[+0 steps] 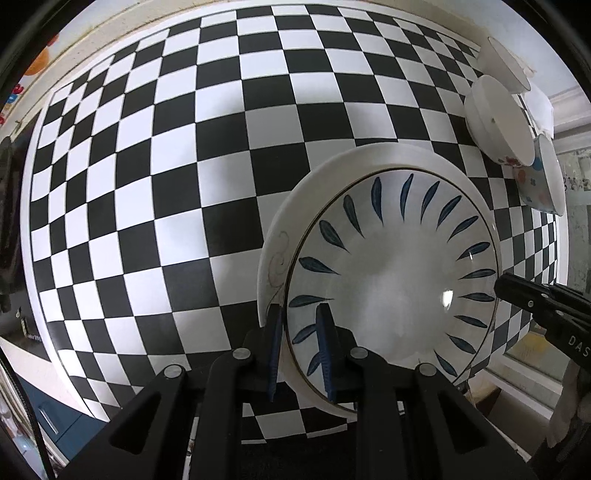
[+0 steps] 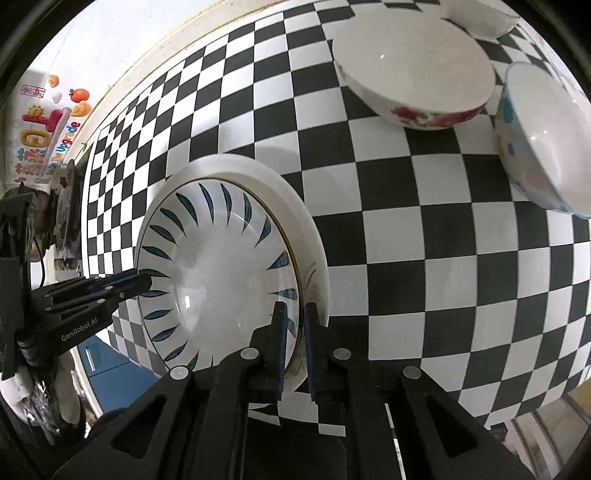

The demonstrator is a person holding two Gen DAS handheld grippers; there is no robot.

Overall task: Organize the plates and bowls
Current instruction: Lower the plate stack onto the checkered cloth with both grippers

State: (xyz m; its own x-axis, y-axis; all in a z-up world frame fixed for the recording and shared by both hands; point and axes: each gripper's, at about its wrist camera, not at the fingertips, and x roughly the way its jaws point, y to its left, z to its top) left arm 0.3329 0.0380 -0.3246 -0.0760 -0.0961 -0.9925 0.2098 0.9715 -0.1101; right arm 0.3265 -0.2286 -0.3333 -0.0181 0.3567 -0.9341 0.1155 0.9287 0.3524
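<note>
A white plate with blue leaf marks [image 1: 391,273] [image 2: 218,266] lies on a larger white plate [image 1: 279,240] [image 2: 280,184] near the front edge of the checkered table [image 1: 147,184] [image 2: 443,258]. My left gripper [image 1: 299,308] is shut on the leaf plate's left rim and points straight down; in the right wrist view the left gripper [image 2: 144,282] reaches in from the left. My right gripper [image 2: 294,306] is shut on the opposite rim, with the right gripper [image 1: 502,286] seen at the plate's far right. Whether the leaf plate is off the lower plate I cannot tell.
A white bowl with red flowers [image 2: 413,66] [image 1: 495,118] stands at the back right, a blue-and-pink patterned bowl [image 2: 543,136] [image 1: 543,177] beside it, and another white bowl [image 2: 484,14] [image 1: 506,62] behind. A wall with stickers [image 2: 48,122] runs along the table's far side.
</note>
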